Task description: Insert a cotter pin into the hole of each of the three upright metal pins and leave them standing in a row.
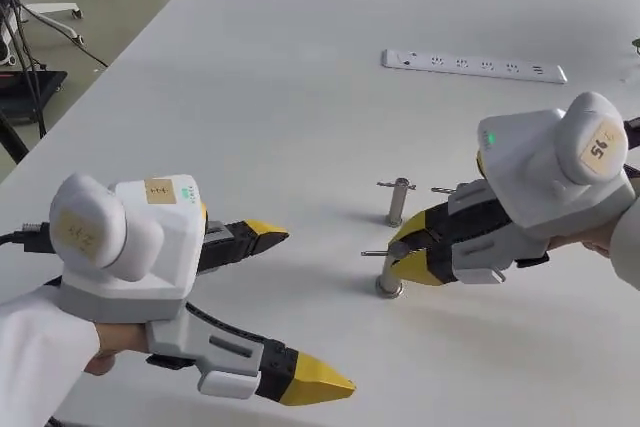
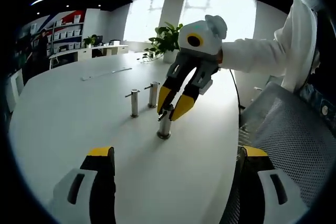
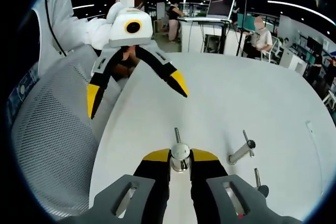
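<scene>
Tongs of right gripper (image 1: 398, 252) clamp nearest upright steel pin (image 1: 388, 285), mid-frame on white worktop (image 1: 300, 97), thin cotter pin (image 1: 373, 253) through it; left tongs (image 1: 315, 309) gape idle, lower left. Likely last step: next, release gently, row aligned.

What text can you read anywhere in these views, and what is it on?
"35", tilted and uncertain: sticker on the right gripper, whose fingers close on a metal pin.
Two labels on the left gripper: marks too blurred to read.
Power strip: no legible marking.
</scene>
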`<state>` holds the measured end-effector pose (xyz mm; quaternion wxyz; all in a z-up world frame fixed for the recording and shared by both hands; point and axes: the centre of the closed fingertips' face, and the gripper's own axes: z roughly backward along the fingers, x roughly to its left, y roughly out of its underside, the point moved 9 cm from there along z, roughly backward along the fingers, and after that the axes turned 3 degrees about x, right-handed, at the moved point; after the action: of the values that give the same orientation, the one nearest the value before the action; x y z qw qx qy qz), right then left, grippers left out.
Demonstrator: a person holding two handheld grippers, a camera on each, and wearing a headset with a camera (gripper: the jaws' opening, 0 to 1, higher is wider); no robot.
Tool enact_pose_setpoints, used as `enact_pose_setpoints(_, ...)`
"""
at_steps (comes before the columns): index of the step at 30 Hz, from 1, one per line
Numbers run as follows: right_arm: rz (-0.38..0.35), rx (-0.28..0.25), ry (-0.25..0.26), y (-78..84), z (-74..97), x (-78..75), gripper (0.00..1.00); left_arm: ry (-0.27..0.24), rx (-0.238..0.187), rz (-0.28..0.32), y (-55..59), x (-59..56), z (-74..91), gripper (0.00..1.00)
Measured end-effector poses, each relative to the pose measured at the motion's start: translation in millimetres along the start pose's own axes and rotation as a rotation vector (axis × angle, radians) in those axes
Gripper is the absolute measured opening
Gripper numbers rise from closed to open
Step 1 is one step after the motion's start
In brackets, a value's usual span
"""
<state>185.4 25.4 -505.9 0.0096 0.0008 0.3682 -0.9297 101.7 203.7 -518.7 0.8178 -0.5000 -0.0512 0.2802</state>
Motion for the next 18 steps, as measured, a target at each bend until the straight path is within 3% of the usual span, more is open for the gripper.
enact_pose_setpoints(7, -0.004, 0.018, 0.046, 0.6, 2.7, 0.8, 0.08, -0.01, 0.003, 0.006, 0.4, -0.6, 0.4, 0.99)
enact_pose_setpoints(8, 0.031, 0.03, 0.063, 0.6, 5.9, 1.1, 0.08, -0.013, 0.003, 0.008, 0.5, -0.5, 0.5, 0.99)
enact_pose_setpoints(13, 0.003, 0.007, 0.07, 2.9, 26.7, 0.3, 0.08, -0.01, 0.012, 0.023, 3.8, 0.3, 0.3, 0.99)
enact_pose_setpoints(18, -0.013, 0.018, 0.105, 19.8, 54.6, -6.0, 0.08, -0.014, 0.018, 0.025, 3.9, 3.1, 1.4, 0.99)
